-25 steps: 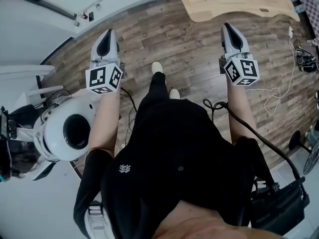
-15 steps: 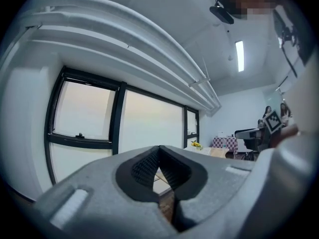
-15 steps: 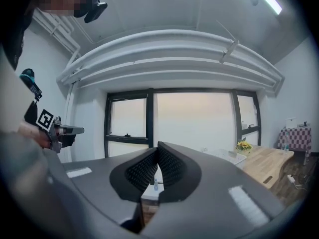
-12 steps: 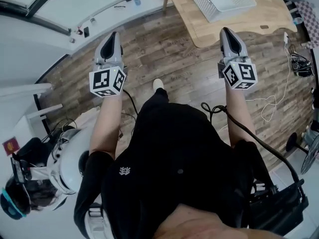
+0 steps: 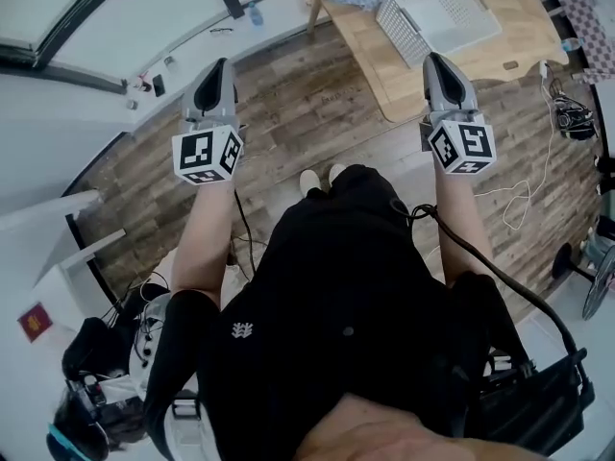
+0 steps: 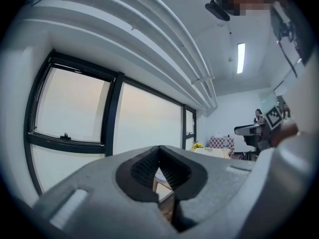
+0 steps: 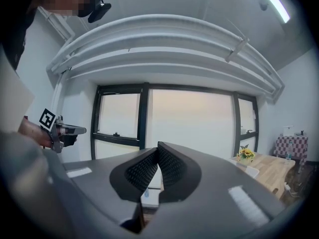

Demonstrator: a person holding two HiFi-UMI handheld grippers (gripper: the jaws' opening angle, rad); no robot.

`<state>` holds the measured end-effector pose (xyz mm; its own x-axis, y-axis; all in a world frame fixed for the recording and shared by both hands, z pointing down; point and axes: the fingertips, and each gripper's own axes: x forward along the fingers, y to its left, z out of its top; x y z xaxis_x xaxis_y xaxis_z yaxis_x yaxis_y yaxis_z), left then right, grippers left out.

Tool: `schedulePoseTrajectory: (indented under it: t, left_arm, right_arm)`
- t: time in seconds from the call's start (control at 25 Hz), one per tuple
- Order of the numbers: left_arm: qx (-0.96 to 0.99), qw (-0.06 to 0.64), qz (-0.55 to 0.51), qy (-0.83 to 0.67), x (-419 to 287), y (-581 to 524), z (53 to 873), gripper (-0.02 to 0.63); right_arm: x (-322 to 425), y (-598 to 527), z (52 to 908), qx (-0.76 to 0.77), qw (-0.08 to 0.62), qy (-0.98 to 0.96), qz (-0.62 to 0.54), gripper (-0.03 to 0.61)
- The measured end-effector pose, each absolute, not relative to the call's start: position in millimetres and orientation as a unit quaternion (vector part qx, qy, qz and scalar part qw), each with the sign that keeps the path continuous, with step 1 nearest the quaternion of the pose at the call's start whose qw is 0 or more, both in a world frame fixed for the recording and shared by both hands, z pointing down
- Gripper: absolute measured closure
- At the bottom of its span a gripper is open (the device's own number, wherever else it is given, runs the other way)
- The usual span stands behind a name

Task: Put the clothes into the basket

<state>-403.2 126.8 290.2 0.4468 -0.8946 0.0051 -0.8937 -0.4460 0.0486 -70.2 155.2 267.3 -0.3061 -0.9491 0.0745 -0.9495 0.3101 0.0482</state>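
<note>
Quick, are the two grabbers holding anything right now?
Left gripper: closed, holding nothing.
Right gripper: closed, holding nothing.

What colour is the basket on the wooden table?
White. The latticed plastic basket on the light wooden table shows best in the head view.

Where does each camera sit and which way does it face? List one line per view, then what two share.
Head view: on the head, facing steeply down at floor, table and basket; shows torso, forearms, left gripper, right gripper.
Left gripper view: on the left gripper, facing level along shut jaws toward windows; right gripper at right edge.
Right gripper view: on the right gripper, facing level along shut jaws toward windows; left gripper at left edge.
Shared: both gripper views show the table's yellow flowers.
</note>
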Motion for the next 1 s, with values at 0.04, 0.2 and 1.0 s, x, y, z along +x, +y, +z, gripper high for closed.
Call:
schedulePoseTrajectory:
  t: [0.04, 0.2, 1.0]
  left_arm:
    - [0.85, 0.025, -0.012, -0.526, -403.1, 119.5, 292.3, 0.613]
    - [0.852, 0.032, -0.008, -0.522, -397.1, 88.0, 300.9, 0.613]
    - [0.875, 0.028, 0.022, -0.483, -315.4, -151.4, 277.7, 0.614]
  right_arm:
    - [-69.8, 149.0, 268.9, 0.588, 0.047, -0.807, 0.003, 0.58]
    - [-66.6, 116.7, 275.0, 0.589, 0.045, -0.807, 0.006, 0.58]
    - [-16.9, -127.1, 255.7, 0.604, 0.026, -0.797, -0.012, 0.58]
